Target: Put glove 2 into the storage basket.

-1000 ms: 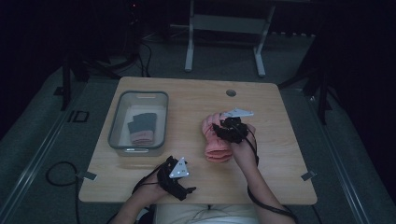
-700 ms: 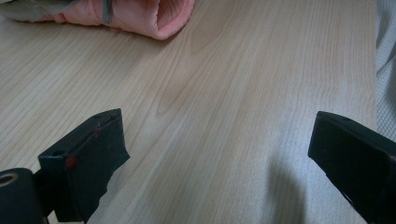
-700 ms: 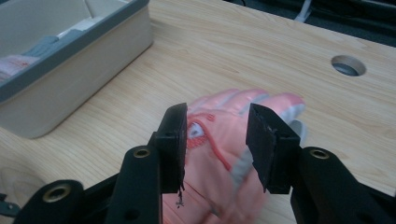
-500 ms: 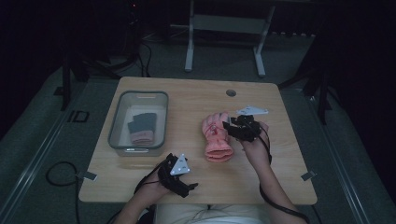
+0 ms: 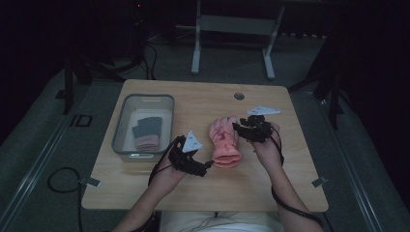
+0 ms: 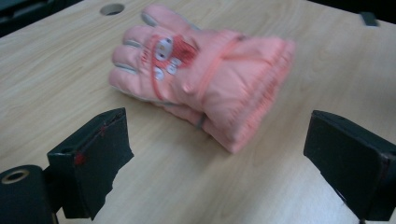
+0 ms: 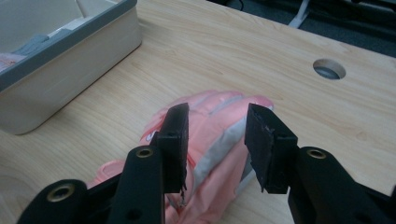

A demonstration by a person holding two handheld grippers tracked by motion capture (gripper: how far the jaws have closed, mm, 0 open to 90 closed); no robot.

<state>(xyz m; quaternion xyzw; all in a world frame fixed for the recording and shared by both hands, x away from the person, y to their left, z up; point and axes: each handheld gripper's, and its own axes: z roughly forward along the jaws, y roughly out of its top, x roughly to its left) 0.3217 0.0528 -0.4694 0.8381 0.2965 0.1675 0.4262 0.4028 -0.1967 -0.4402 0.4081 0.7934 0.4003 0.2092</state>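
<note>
A pink glove (image 5: pixel 225 140) lies flat on the wooden table (image 5: pixel 203 193), fingers pointing away from the person and cuff toward them. My left gripper (image 5: pixel 205 166) sits just left of the cuff. Its jaws stand wide open in the left gripper view (image 6: pixel 219 163), with the glove (image 6: pixel 201 70) beyond them and untouched. My right gripper (image 5: pixel 238 126) is at the glove's right side by its fingers. In the right gripper view it (image 7: pixel 218 112) is open with a narrow gap, hovering over the glove (image 7: pixel 205 182) and holding nothing.
A clear bin with a grey rim (image 5: pixel 143 99) stands on the left of the table and holds a dark and pink glove (image 5: pixel 145 133). The bin's wall (image 7: pixel 70 60) lies to the far left of the right gripper. A round cable hole (image 5: pixel 239 96) is near the far edge.
My left gripper has moved from the table's front edge forward and right, up to the glove's cuff. My right gripper shifted slightly right, and the glove now lies flatter.
</note>
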